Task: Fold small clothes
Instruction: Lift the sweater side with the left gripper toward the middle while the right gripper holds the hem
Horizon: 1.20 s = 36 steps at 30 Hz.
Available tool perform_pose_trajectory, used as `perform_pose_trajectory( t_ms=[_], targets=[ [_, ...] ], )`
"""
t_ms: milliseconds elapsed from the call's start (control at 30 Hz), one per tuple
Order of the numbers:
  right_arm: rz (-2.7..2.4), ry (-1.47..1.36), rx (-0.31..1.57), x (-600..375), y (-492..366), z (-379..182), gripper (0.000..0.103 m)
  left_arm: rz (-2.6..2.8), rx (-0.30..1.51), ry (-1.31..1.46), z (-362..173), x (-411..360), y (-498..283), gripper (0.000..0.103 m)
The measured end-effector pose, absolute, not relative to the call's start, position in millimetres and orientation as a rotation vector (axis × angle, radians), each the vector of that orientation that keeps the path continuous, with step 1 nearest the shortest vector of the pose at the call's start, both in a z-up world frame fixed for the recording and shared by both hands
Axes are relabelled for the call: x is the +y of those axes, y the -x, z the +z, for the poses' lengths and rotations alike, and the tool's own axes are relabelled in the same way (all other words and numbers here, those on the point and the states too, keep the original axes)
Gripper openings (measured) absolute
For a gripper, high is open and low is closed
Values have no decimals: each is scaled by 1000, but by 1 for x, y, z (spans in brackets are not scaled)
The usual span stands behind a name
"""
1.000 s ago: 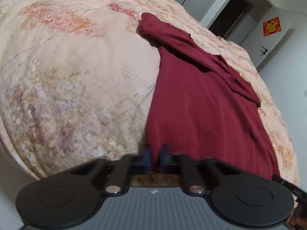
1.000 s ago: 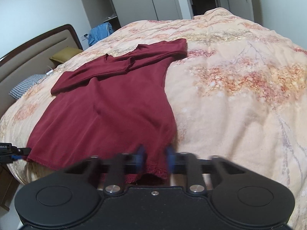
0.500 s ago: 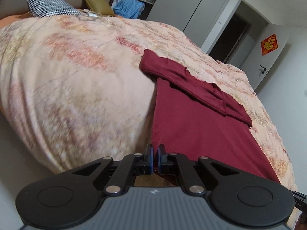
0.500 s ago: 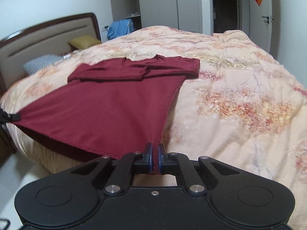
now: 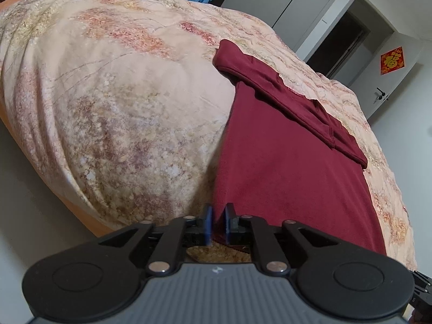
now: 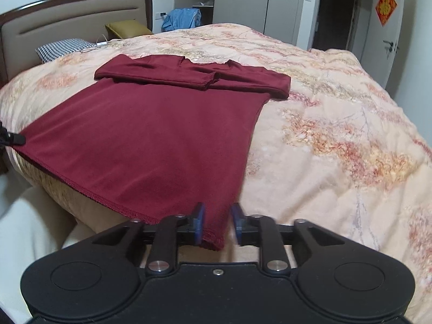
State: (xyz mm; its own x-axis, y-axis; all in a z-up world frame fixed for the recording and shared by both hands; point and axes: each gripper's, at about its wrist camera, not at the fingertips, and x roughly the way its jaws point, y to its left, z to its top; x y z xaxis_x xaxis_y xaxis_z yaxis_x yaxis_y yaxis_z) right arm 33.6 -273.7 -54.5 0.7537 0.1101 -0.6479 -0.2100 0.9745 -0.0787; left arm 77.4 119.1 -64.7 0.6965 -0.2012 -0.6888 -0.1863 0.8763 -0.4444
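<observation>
A dark red long-sleeved top (image 6: pixel 167 135) lies spread on the floral bedspread (image 6: pixel 337 135), sleeves folded across its upper part; it also shows in the left wrist view (image 5: pixel 283 167). My left gripper (image 5: pixel 218 222) is at the hem's left corner, jaws slightly parted with the cloth edge between them. My right gripper (image 6: pixel 217 222) is at the hem's right corner, jaws open, with the hem corner lying loose between the blue pads.
The bed's near edge drops off just below both grippers. A headboard (image 6: pixel 67 19), a checked pillow (image 6: pixel 64 50) and a mustard cushion (image 6: pixel 127 29) are at the far end. A blue garment (image 6: pixel 183 19), wardrobes and a doorway stand behind.
Half a second ago both grippers were shut on the hem corners and held the hem taut. Now both have opened, the right one wider, and the hem has dropped onto the bed edge.
</observation>
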Motion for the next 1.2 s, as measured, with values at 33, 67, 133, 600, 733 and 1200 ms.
perform_pose_trajectory(
  t_ms=[33, 67, 133, 600, 733, 1200],
  targets=[
    [177, 165, 688, -273, -32, -54, 42, 2, 812, 514, -64, 120, -77, 20],
    [178, 182, 678, -271, -31, -54, 54, 7, 819, 510, -64, 120, -77, 38],
    [191, 230, 632, -266, -26, -52, 62, 10, 831, 519, -64, 124, -77, 65],
    [427, 712, 580, -196, -23, -91, 70, -15, 835, 351, -54, 100, -77, 103],
    [424, 822, 595, -184, -28, -108, 70, -31, 848, 306, -57, 85, -78, 103],
    [440, 888, 441, -174, -25, -111, 15, -180, 777, 128, -57, 47, -58, 103]
  ],
)
